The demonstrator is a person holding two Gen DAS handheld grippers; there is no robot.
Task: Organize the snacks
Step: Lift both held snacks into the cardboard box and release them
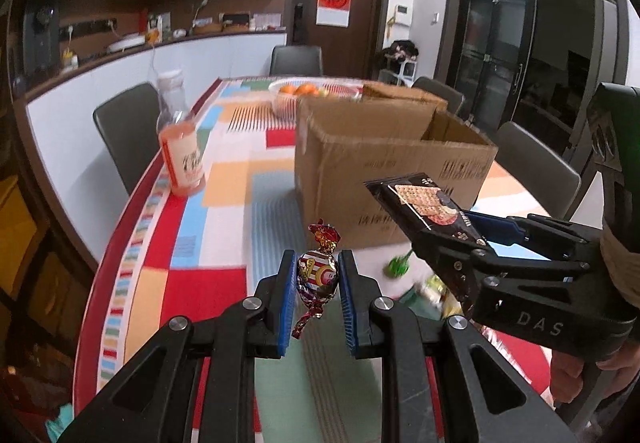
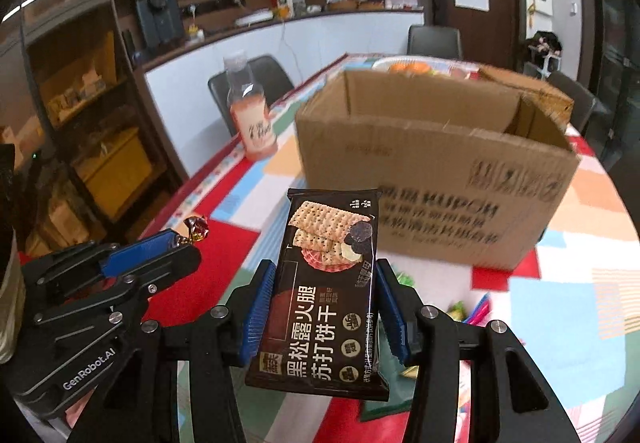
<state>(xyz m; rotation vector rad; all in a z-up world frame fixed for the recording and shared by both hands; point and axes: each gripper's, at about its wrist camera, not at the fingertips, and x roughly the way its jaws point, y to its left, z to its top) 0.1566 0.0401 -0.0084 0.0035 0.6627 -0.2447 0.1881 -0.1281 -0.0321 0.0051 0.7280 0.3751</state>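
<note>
My left gripper (image 1: 318, 275) is shut on a foil-wrapped candy (image 1: 318, 277) with red twisted ends, held above the table. My right gripper (image 2: 326, 303) is shut on a black cracker packet (image 2: 326, 295), its blue pads pressing both long edges. In the left wrist view the right gripper (image 1: 452, 239) comes in from the right with the cracker packet (image 1: 428, 207) sticking out toward the open cardboard box (image 1: 384, 159). The right wrist view shows the left gripper (image 2: 176, 247) at lower left with the candy (image 2: 196, 229) at its tip, and the box (image 2: 432, 163) ahead.
An orange drink bottle (image 1: 180, 147) stands near the table's left edge. A white bowl of oranges (image 1: 304, 91) sits behind the box. Loose snacks (image 2: 472, 311) lie on the colourful tablecloth (image 1: 232, 179) below the grippers. Dark chairs (image 1: 128, 127) ring the table.
</note>
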